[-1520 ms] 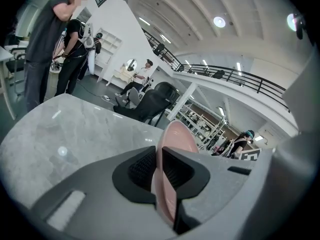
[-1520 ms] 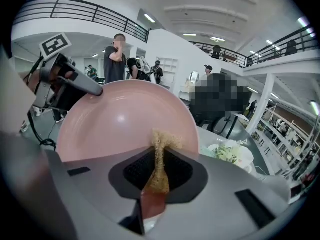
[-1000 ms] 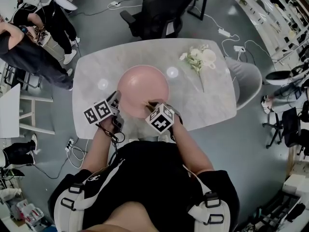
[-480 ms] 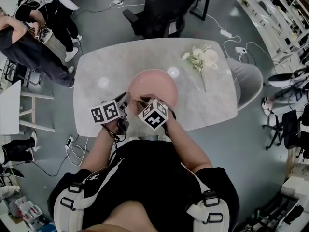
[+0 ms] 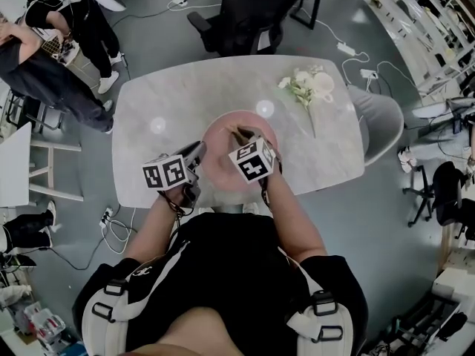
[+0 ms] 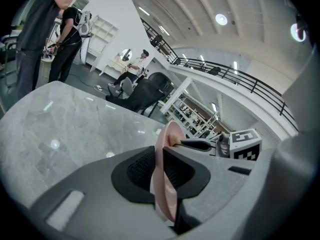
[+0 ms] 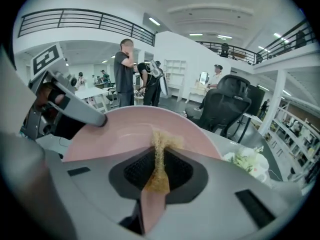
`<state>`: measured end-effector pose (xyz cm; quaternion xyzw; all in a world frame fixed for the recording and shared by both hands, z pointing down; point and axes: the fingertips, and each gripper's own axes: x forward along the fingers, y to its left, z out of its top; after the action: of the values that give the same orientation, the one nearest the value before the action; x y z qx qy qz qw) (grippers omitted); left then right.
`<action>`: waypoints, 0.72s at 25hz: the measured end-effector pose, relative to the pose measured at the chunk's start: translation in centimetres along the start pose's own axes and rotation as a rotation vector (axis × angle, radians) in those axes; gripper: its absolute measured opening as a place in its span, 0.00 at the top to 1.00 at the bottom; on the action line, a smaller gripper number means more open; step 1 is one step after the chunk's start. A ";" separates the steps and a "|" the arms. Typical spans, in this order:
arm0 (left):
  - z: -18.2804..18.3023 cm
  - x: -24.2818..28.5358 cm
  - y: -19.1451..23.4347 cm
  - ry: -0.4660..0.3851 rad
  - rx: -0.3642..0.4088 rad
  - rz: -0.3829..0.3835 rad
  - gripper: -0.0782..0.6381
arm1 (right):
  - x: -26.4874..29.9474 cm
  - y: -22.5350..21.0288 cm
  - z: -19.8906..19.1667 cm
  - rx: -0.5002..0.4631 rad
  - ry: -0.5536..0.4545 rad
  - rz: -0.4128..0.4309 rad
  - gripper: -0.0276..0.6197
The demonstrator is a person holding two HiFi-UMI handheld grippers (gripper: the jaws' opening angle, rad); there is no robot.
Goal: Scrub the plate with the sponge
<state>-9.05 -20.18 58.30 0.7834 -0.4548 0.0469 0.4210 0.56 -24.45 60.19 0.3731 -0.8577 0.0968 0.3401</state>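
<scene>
A: Plate [image 5: 220, 167] first. Where does it sit?
B: Over the near half of the pale marble counter [image 5: 148, 102], just in front of the person. It is pink and round, tipped up with its face toward the person. The left gripper view shows it almost edge-on. I can't tell whether its lower edge touches the counter.

A: Start at the left, then.
B: At 10 o'clock from the plate, off the counter, two people [image 5: 44, 65] in dark clothes stand on the grey floor. Nearer, the left claw [image 5: 199, 151] comes in from 8 o'clock. It is pressed onto the plate's rim at 9 o'clock, one jaw on each face, with the rim deep between them.

A: And the middle?
B: The right claw [image 5: 237, 134] reaches in from 5 o'clock, its marker cube over the plate's lower right. Its jaws are pinching the sponge [image 7: 158, 174], a thin, tan, fibrous strip standing on edge between them. The sponge's frayed tip pokes past the jaws and lies against the plate's face near the centre.

A: Do the two claws touch?
B: No. They are near each other but apart, with bare pink between them.

A: Further right?
B: A bunch of white flowers [image 5: 306, 87] lies on the counter at 1 o'clock from the plate, well apart from it. A black office chair [image 5: 245, 17] stands beyond the counter at 12 o'clock. A grey chair [image 5: 380, 121] sits at the counter's right end, at 3 o'clock.
</scene>
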 end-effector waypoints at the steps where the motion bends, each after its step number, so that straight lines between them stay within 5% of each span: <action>1: 0.1 -0.1 0.0 -0.003 0.000 -0.002 0.82 | -0.2 -1.0 -0.4 0.016 0.006 -0.027 0.87; 5: 0.4 -0.7 0.2 -0.013 -0.006 -0.001 0.82 | -0.9 -3.5 -1.7 0.057 0.031 -0.104 0.88; 10: 0.5 -0.7 0.3 -0.011 0.011 0.012 0.83 | -0.6 -2.6 -2.1 0.048 0.043 -0.081 0.88; 18: 0.3 -0.6 0.2 -0.012 -0.006 0.026 0.82 | 0.1 5.7 -1.2 -0.132 0.030 0.160 0.88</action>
<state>-9.62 -19.99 57.97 0.7764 -0.4676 0.0461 0.4201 -2.93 -20.04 61.64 0.2787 -0.8841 0.0725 0.3680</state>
